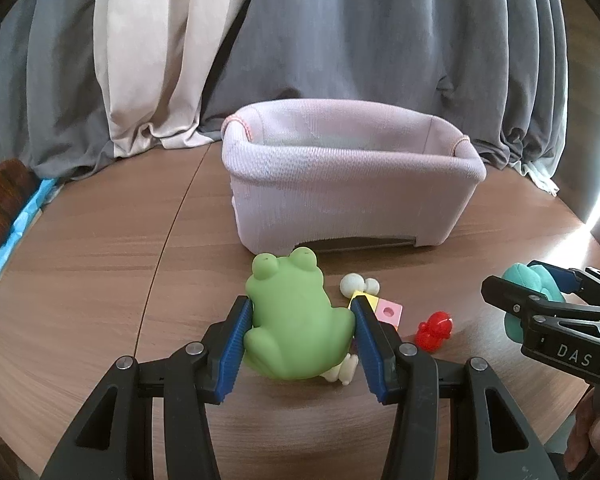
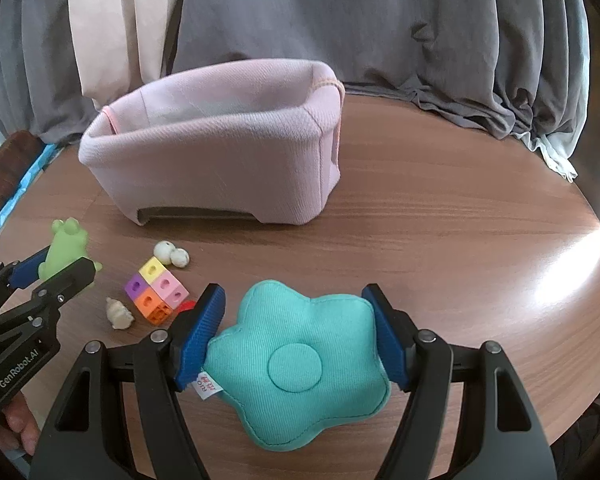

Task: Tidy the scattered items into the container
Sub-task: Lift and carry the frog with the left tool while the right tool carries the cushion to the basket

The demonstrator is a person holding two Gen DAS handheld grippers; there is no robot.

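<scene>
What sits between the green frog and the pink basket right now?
Nothing visible. The green frog, clamped in the left gripper, faces bare table up to the pink fabric basket, whose near wall it must clear.

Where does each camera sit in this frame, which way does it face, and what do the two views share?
Left wrist: on the left tool, facing forward and down at the green frog it grips; the right tool shows at right.
Right wrist: on the right tool, facing the teal flower cushion it grips; the left tool and some fingers show at left.
Shared: pink basket, colored cubes, wooden table.
</scene>
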